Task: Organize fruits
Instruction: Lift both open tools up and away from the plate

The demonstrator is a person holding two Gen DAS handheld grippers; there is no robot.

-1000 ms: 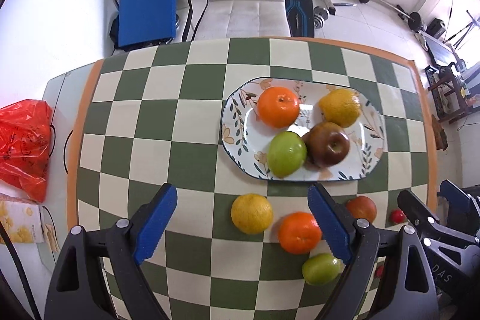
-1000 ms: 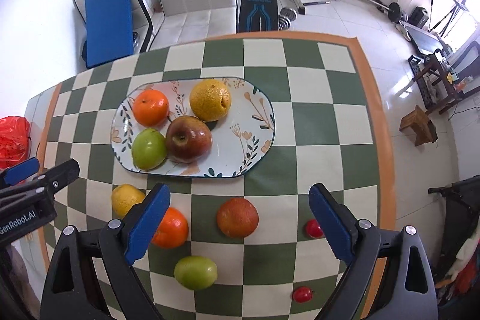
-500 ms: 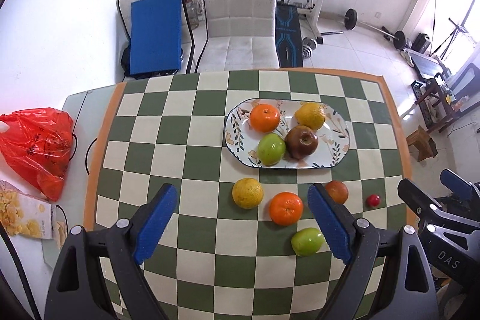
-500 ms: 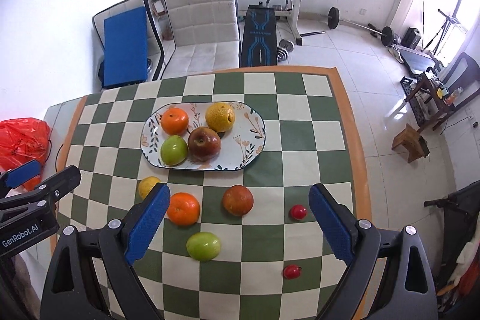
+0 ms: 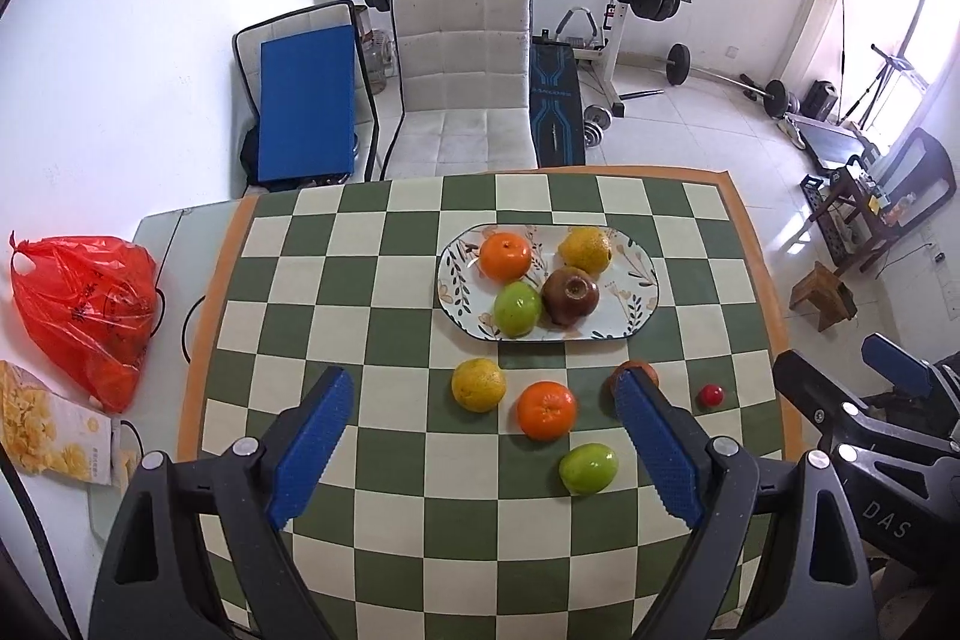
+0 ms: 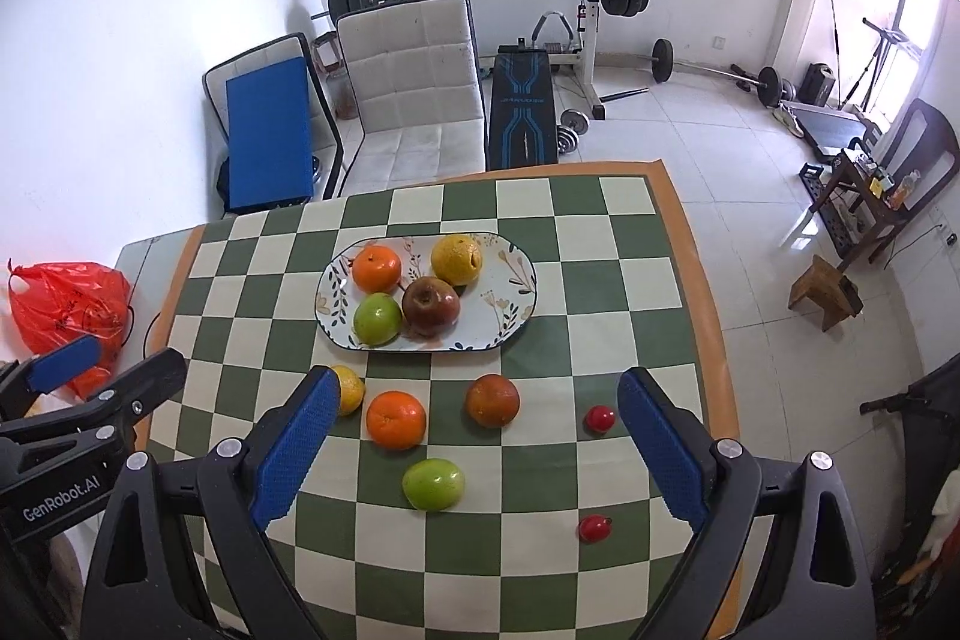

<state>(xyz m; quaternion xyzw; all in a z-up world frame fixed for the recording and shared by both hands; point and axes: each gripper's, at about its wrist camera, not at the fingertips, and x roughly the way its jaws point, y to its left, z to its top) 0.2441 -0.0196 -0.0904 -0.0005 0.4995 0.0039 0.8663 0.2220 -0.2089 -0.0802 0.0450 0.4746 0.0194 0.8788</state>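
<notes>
- Left gripper [image 5: 483, 391]: jaws wide apart, holding nothing, above the checked tablecloth [image 5: 360, 316].
- Right gripper [image 6: 477, 391]: jaws wide apart, holding nothing.
- Plate [image 6: 513, 307]: carries 4 fruits, namely an orange, a yellow citrus, a green apple and a red apple [image 6: 431, 305].
- Loose fruit near the plate: yellow citrus [image 5: 478, 384], orange [image 6: 396, 419], green apple [image 6: 433, 484], dark orange [image 6: 492, 400], 2 small red fruits [image 6: 599, 418].

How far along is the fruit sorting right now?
Done: four fruits sit on the plate: an orange, a yellow citrus, a green apple and a dark red apple. In hand: nothing; the left gripper and right gripper are both open and empty above the cloth. Left: six loose fruits on the cloth, including two small red ones.
</notes>
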